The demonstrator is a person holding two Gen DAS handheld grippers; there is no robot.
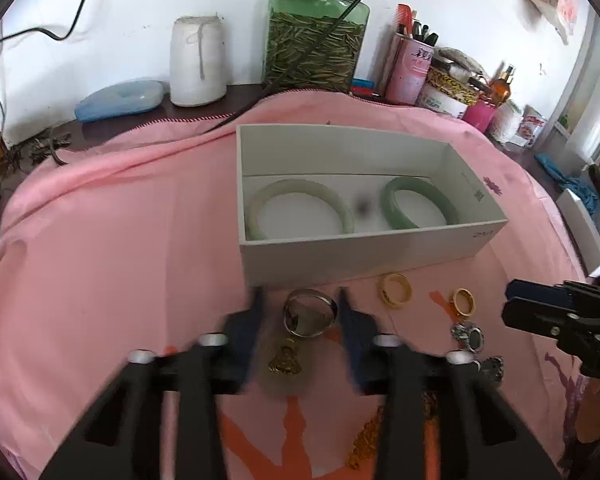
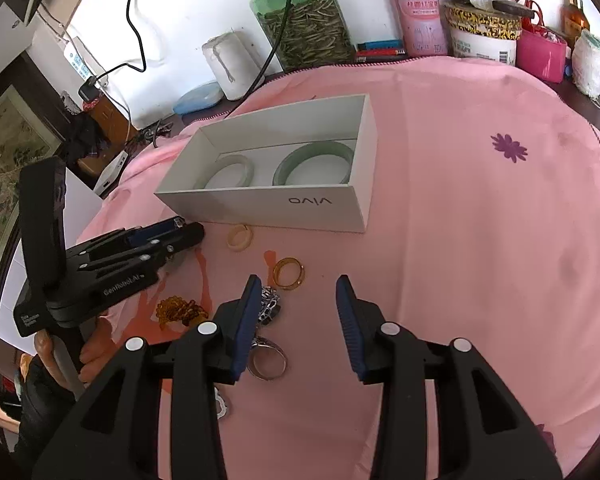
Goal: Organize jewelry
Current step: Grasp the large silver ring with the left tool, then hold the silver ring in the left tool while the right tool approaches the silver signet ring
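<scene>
A lived-in room of a home. A dark wooden table (image 1: 112, 126) stands against a scuffed white wall under a pink cloth with purple flowers (image 2: 480, 208). Along the wall crowd a green glass jar of dried leaves (image 1: 314, 40), a pink tin of pens and a comb (image 2: 420, 16), and a small amber bottle (image 1: 502, 84).

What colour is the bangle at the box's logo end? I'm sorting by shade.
Green bangle, deeper than the pale one; clearest in the right wrist view.
</scene>
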